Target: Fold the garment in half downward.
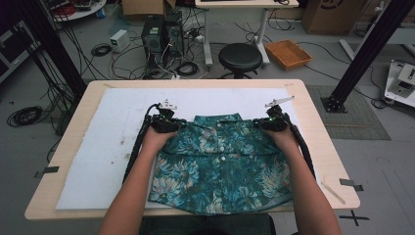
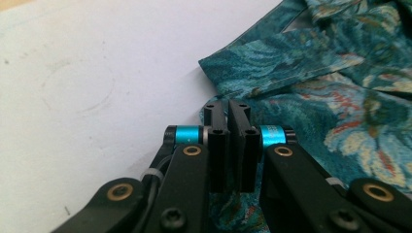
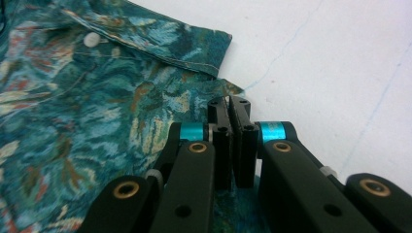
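A teal floral button-up shirt lies front-up on the white mat, collar away from the person, hem at the table's near edge. My left gripper sits at the shirt's left shoulder, and its jaws are shut on the fabric edge. My right gripper sits at the right shoulder, jaws likewise pressed together on a fold of the shirt. The collar and a white button lie just beyond the right jaws. In the left gripper view the collar point lies just ahead.
The mat covers most of a light wooden table. A thin stick and tape lie at the table's right front corner. Beyond the table stand a black stool, computer towers and an orange basket.
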